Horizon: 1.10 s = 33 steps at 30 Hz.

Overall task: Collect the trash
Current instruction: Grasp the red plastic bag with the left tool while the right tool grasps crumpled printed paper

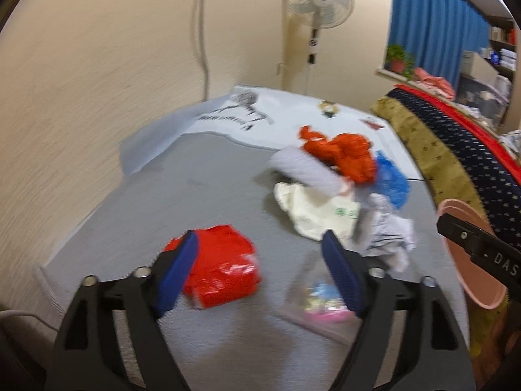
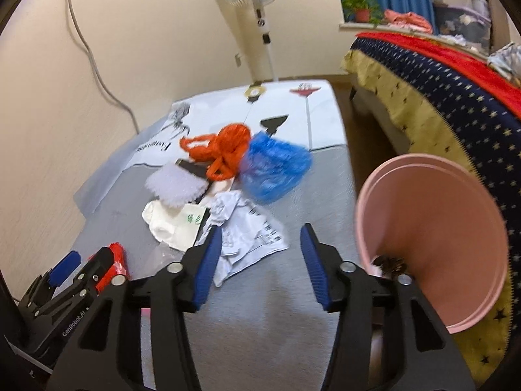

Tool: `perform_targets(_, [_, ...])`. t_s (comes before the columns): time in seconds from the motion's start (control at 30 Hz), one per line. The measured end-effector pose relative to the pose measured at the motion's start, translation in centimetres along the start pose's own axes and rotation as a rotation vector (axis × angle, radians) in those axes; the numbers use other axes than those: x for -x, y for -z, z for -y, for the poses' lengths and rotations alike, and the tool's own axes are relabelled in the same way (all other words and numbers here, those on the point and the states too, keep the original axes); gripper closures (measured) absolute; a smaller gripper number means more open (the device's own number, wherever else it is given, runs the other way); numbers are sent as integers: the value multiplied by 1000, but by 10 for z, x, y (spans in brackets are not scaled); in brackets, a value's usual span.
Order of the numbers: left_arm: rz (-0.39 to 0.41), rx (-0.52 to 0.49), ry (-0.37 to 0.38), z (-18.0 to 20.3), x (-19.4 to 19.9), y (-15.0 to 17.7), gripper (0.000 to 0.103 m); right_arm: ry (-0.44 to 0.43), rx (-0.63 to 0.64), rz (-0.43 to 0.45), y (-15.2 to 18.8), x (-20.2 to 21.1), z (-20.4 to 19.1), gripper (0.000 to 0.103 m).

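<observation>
I see the left gripper (image 1: 260,270) with its jaws spread wide and nothing between the blue pads (image 1: 177,273). The right gripper (image 2: 260,264) is likewise spread, pads (image 2: 206,267) bare. In the right wrist view, the left gripper sits low at the left edge, close beside the right.

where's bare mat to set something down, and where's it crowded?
Free: the grey mat between the wall and the trash pile, and the strip between the crumpled paper and the pink bucket. Crowded: mid-mat, where the orange bag, blue bag and paper overlap. The red packet lies near the left gripper.
</observation>
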<state>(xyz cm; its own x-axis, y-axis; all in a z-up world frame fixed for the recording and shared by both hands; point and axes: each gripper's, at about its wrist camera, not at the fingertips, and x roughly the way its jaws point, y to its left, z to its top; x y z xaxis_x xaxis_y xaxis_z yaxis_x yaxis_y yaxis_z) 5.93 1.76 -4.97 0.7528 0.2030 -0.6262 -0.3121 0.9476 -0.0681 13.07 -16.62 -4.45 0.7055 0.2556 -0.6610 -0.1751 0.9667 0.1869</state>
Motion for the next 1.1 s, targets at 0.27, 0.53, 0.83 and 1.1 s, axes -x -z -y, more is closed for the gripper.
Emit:
perform_targets(0.27, [-99, 69, -95, -23, -24, 4, 12, -33, 24, -102, 9, -35, -15, 47])
perform_targets(0.53, [-156, 93, -76, -27, -35, 10, 21, -40, 34, -150, 12, -49, -18, 56])
perform_targets(0.83, [-154, 68, -71, -23, -34, 7, 37, -49, 76, -150, 14, -42, -21, 91])
perform_targets(1.1, [-108, 48, -42, -17, -22, 1, 38, -31, 92, -83, 8, -13, -17, 92])
